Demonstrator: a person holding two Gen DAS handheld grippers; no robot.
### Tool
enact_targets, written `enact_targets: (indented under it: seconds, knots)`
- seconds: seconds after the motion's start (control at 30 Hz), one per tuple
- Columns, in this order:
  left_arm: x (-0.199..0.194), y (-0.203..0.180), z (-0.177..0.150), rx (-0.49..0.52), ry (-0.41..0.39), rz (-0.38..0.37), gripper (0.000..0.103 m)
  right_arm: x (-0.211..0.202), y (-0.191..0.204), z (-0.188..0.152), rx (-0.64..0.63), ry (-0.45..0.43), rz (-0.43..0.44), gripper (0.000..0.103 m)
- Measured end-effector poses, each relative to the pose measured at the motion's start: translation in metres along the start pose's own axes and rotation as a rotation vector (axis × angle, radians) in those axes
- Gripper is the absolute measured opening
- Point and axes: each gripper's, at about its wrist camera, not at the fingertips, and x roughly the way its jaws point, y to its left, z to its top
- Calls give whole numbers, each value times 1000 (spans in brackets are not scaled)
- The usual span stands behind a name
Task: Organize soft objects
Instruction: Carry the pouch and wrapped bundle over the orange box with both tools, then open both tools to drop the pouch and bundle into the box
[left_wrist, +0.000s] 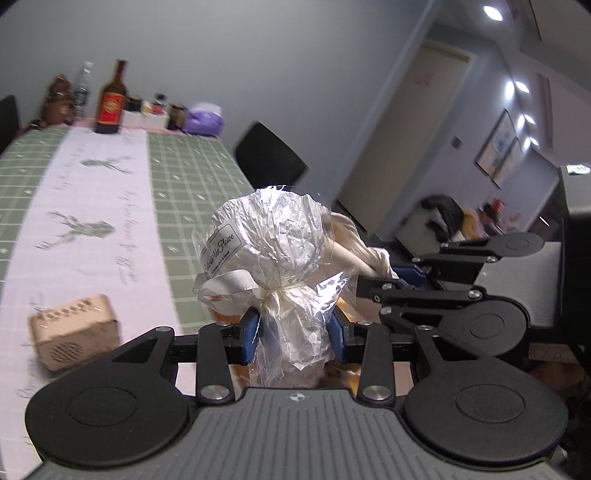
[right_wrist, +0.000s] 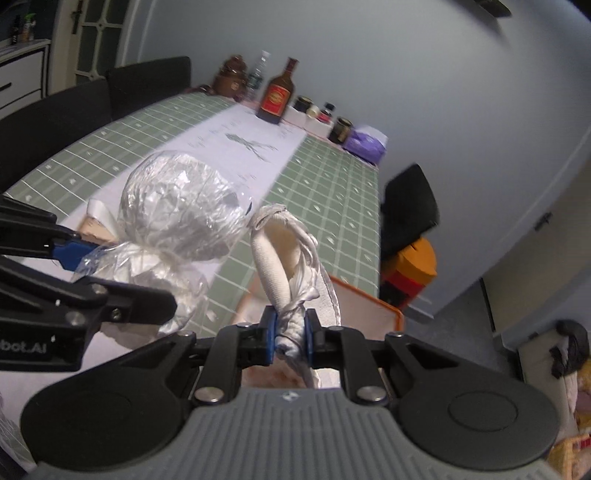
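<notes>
We hold a cellophane-wrapped bundle (left_wrist: 273, 251) in our left gripper (left_wrist: 295, 332), whose blue pads press on its crinkled neck just below a cream ribbon (left_wrist: 229, 288) tied round it; above the pads the wrap swells into a round, silvery-white head bearing a small label with script lettering. Just to the right of that gripper, our right gripper (right_wrist: 290, 339) is clamped on the twisted end of a white cloth roll (right_wrist: 277, 258), which rises from its pads as a soft ribbed fold with loose gathered edges. Both things hang above the green checked tabletop (left_wrist: 192, 166), beyond the grippers.
</notes>
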Motion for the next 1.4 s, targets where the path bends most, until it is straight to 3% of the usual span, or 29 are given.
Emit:
enact_targets:
  seconds: [0.27,0.5,0.7,0.9,1.07,1.23,1.4]
  knots:
    - [54,-40,-22,105,163,-52,43,12,-42,-58,95,131,27,14]
    - [88,-57,-39,206,291,-17,43,42,-46,-100,150,255,122,14]
    - [102,-59,-46,250,350,30,43,64,-40,-113,151,320,189,14]
    - [113,-53,-44,208,415,42,47,82,-33,-114,128,356,233,16]
    - [117,-48,-40,172,419,45,53,96,-30,-119,118,389,249,20]
    - [109,-46,-39,171,389,40,71,100,-33,-120,134,404,248,26]
    - [98,-43,-35,165,344,28,76,84,-32,-114,110,380,233,31]
